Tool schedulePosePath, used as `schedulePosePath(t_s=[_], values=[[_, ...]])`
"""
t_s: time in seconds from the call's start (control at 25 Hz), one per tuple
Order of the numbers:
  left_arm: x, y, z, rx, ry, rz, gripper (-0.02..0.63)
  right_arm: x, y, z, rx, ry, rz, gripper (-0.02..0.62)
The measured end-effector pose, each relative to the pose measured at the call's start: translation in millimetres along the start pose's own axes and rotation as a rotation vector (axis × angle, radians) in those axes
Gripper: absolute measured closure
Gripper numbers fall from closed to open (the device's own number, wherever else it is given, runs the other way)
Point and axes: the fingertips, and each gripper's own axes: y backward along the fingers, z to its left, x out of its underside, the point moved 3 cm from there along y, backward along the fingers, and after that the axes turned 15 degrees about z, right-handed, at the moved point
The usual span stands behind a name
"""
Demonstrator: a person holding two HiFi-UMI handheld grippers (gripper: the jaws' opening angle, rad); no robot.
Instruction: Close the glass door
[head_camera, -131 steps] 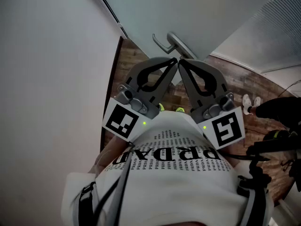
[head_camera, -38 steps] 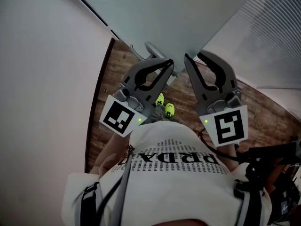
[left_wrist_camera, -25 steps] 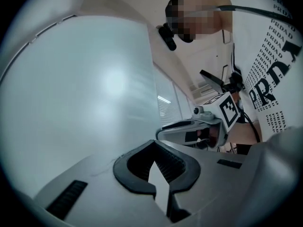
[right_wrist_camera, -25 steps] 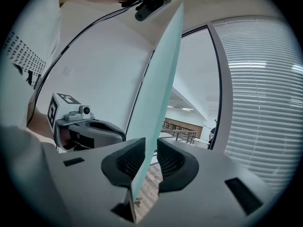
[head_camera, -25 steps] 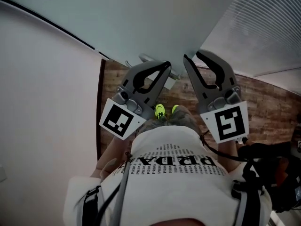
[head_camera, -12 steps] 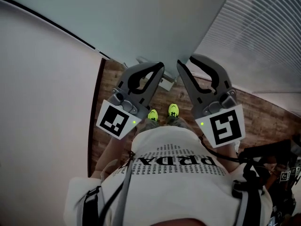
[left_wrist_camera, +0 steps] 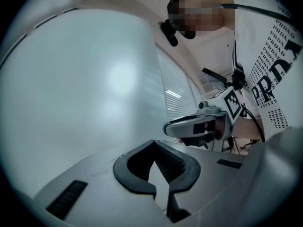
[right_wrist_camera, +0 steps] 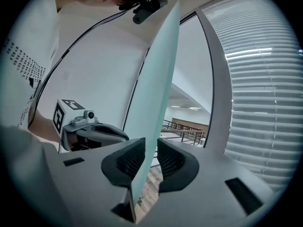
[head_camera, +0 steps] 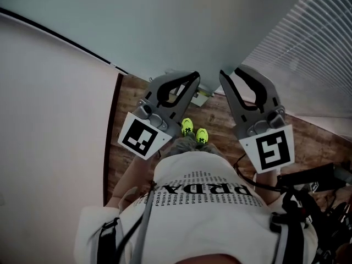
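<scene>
Door swing: against a second ago, the glass door's edge is sitting slightly nearer the frame post.
Head view: the left claw is pointing at the door's face and the right claw at its free edge, above the wooden floor.
Left gripper view: the jaws are resting together, gripping nothing, with the pane filling the view.
Right gripper view: the jaws are standing apart, straddling the pane's thin edge.
Gap left: an opening is showing beside the post, so closing is looking partway done.
Surfaces: the pane is looking smooth, flat and frosted pale green; the pads are dark and ribbed.
</scene>
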Motion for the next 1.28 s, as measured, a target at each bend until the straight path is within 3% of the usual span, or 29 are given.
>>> schedulePosePath(t_s=[0.24,0.44,0.8,1.0,1.28], values=[[1.5,-8.0,5.4,0.055,-0.060,0.019,0.611,2.2,-0.7,-3.9,0.070,0.006,0.003,0.534],[8.5,-19.8,1.9,0.060,-0.019,0.029,0.611,9.6,-4.7,-2.1,0.057,0.014,0.013,0.534],[7.3,-18.0,6.9,-0.014,-0.029,0.029,0.606,9.1,-0.7,2.6,0.025,0.034,0.003,0.534],[3.7,-26.8,17.8,-0.053,-0.061,0.038,0.606,21.3,1.7,10.2,-0.126,-0.075,-0.025,0.535],[-7.7,-52.7,44.8,-0.096,-0.065,0.018,0.606,-5.1,-8.0,10.6,-0.087,0.050,-0.066,0.594]])
